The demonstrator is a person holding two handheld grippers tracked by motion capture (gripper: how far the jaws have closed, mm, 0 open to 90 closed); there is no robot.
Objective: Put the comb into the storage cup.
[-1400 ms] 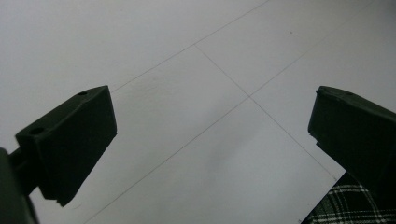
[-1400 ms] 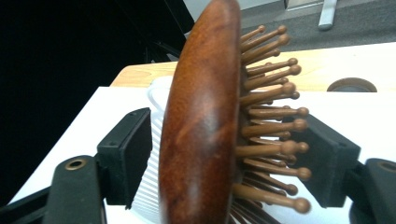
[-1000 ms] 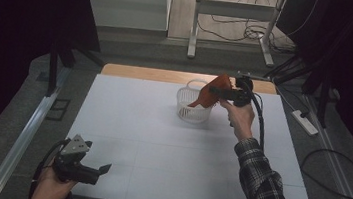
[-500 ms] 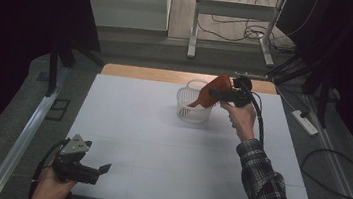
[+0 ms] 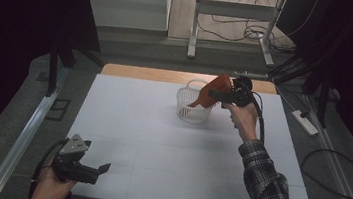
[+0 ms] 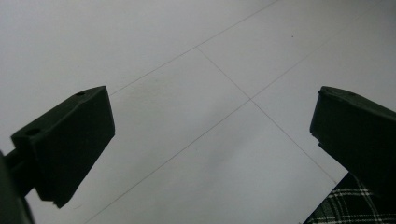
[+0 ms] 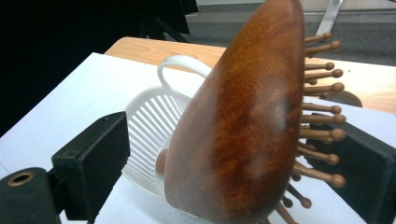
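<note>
A brown wooden hairbrush (image 5: 214, 91) hangs tilted over a white slatted basket (image 5: 192, 112) at the table's far middle, its handle dipping into the basket. My right gripper (image 5: 229, 92) is at the brush head. In the right gripper view the brush (image 7: 243, 126) stands between the wide-apart jaws. Its bristles (image 7: 322, 119) lie against the right-hand jaw, and a gap shows beside the left-hand jaw. The basket (image 7: 149, 126) sits just behind. My left gripper (image 5: 102, 167) is open near the front left edge, with bare white table (image 6: 196, 116) between its jaws.
The white table top (image 5: 159, 143) runs between the two grippers, with a wooden strip (image 5: 137, 72) along its far edge. A plaid sleeve (image 5: 265, 185) reaches in from the front right. Cables and a power strip (image 5: 305, 121) lie on the floor to the right.
The right gripper and the brush have shifted very slightly over the basket. The left gripper has stayed in place.
</note>
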